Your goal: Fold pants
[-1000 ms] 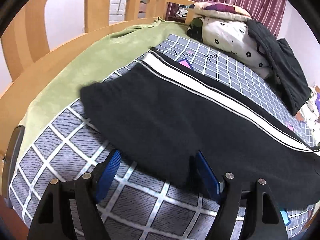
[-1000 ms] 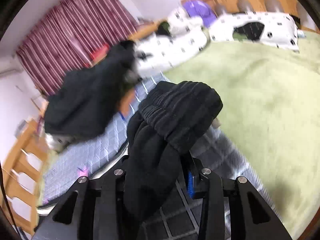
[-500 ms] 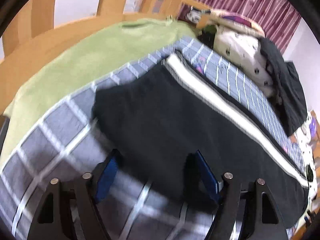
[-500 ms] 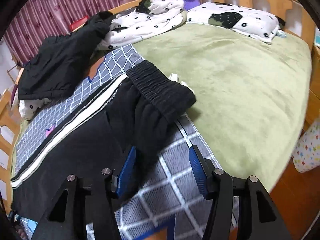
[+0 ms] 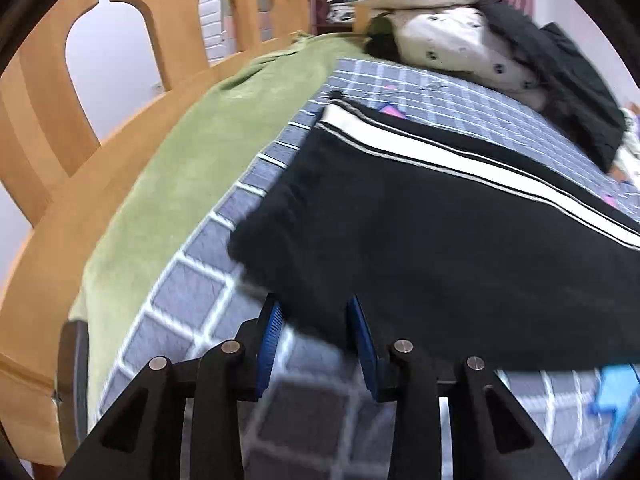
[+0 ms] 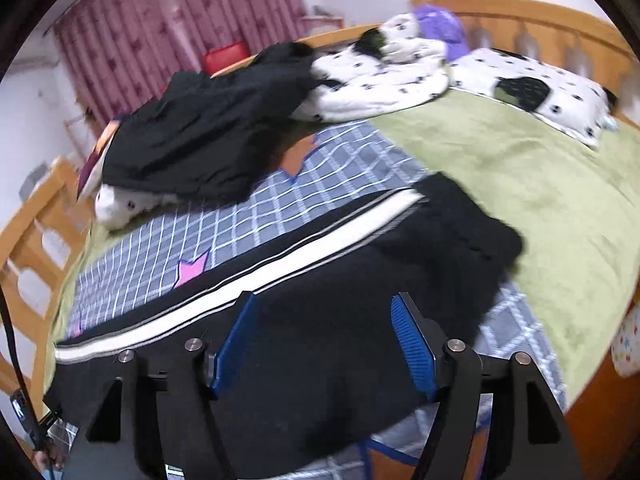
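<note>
Left wrist view: left gripper (image 5: 316, 330), blue pads narrowed around the near hem edge of the black pants (image 5: 440, 240); cloth sits between the pads, full clamp can't be confirmed, blurred.
Pants position: laid flat across the grey checked blanket (image 5: 192, 296), white side stripe (image 5: 460, 160) running along the far edge.
Only in this view: arched wooden footboard (image 5: 52, 120) on the left, green sheet (image 5: 208, 152) between it and the blanket, blue patch (image 5: 616, 392) at lower right.
Background: spotted white bedding (image 5: 460, 52) with a black jacket (image 5: 560, 80) draped over it.

Right wrist view: right gripper (image 6: 324, 344), jaws spread wide, holding nothing, hovering over the pants (image 6: 340, 312).
Pants end: waistband (image 6: 472, 228) bunched, lying partly on the green sheet (image 6: 540, 192).
Only in this view: pink star print (image 6: 192, 270) on the blanket (image 6: 248, 216), spotted pillow (image 6: 552, 92) by the wooden headboard (image 6: 560, 24), pink curtains (image 6: 180, 28), black jacket (image 6: 208, 136) seen from the other side.
</note>
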